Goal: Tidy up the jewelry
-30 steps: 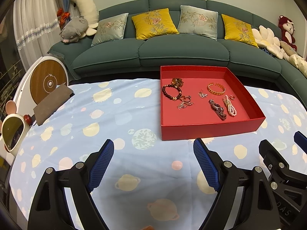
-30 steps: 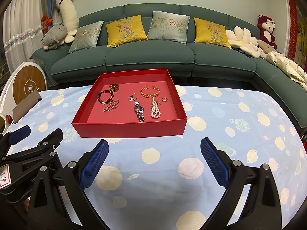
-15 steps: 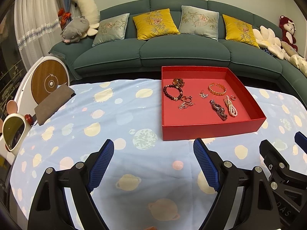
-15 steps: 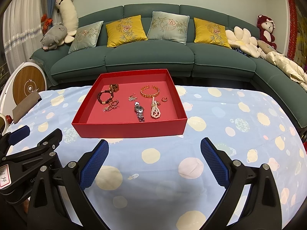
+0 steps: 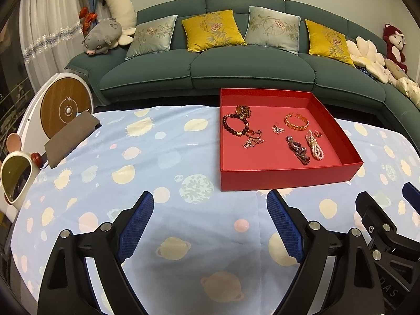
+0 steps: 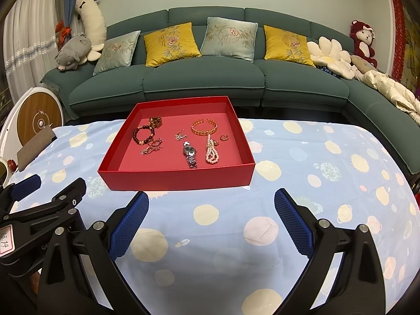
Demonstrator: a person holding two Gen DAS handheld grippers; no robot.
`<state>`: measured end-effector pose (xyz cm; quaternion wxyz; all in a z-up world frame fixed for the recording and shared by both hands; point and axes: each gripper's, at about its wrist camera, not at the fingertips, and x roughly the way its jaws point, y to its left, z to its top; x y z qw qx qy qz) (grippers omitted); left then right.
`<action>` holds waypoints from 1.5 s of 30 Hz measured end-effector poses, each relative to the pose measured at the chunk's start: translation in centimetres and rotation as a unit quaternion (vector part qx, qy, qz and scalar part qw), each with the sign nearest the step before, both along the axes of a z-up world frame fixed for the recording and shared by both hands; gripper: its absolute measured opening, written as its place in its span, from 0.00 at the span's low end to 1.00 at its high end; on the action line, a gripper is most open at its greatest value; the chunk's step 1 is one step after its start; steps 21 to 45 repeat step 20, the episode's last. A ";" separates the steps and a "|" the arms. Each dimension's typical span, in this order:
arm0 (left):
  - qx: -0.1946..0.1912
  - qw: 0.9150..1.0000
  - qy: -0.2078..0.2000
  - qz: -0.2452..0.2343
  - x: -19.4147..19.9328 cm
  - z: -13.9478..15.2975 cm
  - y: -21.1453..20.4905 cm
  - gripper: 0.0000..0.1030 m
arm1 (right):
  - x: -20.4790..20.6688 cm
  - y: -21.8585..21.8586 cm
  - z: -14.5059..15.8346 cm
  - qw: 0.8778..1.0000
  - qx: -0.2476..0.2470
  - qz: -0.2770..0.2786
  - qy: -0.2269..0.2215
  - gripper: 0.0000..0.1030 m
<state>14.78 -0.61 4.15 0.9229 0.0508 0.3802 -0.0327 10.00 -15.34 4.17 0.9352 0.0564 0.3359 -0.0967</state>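
Note:
A red tray (image 5: 286, 181) lies on the blue planet-print tablecloth. In it are a dark bead bracelet (image 5: 235, 125), a gold bangle (image 5: 296, 122), a silver watch (image 5: 298, 149), a pearl bracelet (image 5: 314, 149), a small ring (image 5: 318, 133) and other small pieces. My left gripper (image 5: 210, 197) hovers over the cloth just short of the tray's near left corner. Its jaws are opening and nothing is between them. My right gripper (image 6: 211, 195) hangs in front of the tray (image 6: 178, 181), open and empty, with the watch (image 6: 190, 154) straight ahead.
A grey pouch (image 5: 71, 137) lies at the table's far left, by a white round device with a wooden disc (image 5: 65, 107) and a small mirror (image 5: 15, 178). A green sofa (image 5: 236, 71) with cushions runs behind the table. Bare cloth stretches right of the tray (image 6: 328, 157).
The left gripper's blue pads stand very slightly wider apart than before. Both hands and the jewelry have stayed where they were.

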 end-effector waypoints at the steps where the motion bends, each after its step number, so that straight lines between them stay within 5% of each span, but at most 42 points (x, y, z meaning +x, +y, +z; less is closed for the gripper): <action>1: -0.002 1.000 0.001 -0.001 0.0 0.0 0.0 0.83 | 0.0 0.0 0.0 1.000 0.000 0.000 0.000 0.91; 45: 0.011 1.000 -0.012 0.003 -0.1 -0.2 -0.2 0.83 | -0.2 0.2 -0.2 1.000 0.001 -0.004 -0.004 0.91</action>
